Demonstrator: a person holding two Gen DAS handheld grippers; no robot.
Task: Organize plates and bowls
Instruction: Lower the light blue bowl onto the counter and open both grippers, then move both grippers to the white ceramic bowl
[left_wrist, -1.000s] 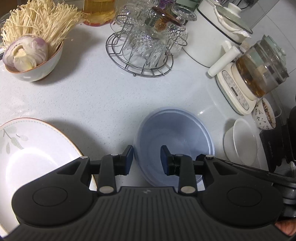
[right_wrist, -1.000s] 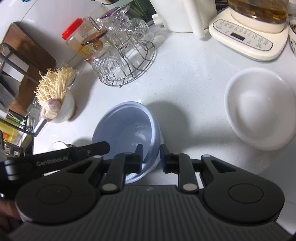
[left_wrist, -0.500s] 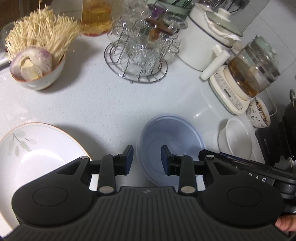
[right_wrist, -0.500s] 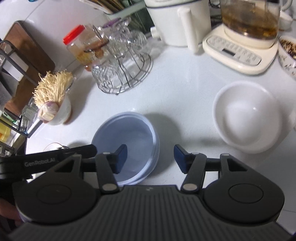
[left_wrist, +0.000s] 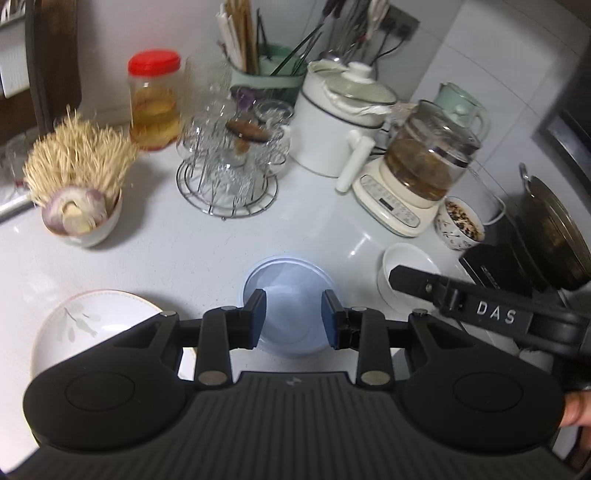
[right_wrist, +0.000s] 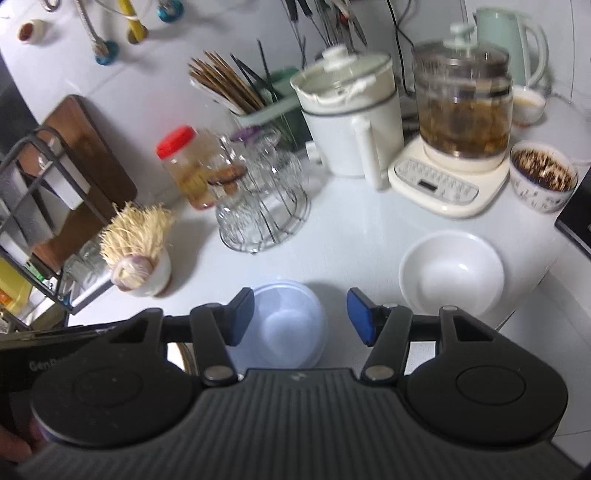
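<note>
A pale blue bowl (left_wrist: 290, 295) is shown upright on the white counter (left_wrist: 192, 254), framed between the parted fingers of both tools. The left gripper (left_wrist: 290, 319) is held above the bowl with its jaws apart and nothing between them; the right gripper (right_wrist: 300, 316) is likewise spread wide and empty. A white bowl (right_wrist: 451, 271) is seen just to the right of the blue bowl, apart from it, and a flowered plate (left_wrist: 92, 325) lies to the left, partly hidden by the left tool's body. Behind the bowls, a wire rack of glasses (left_wrist: 226, 177), a bowl of mushrooms and garlic (left_wrist: 79, 195), a red-lidded jar (left_wrist: 155, 99), a white pot (left_wrist: 332, 129), a glass kettle on its base (left_wrist: 421, 173) and a small patterned bowl (left_wrist: 460, 223) are crowded along the wall. The right tool's arm is seen across the white bowl in the left view.
</note>
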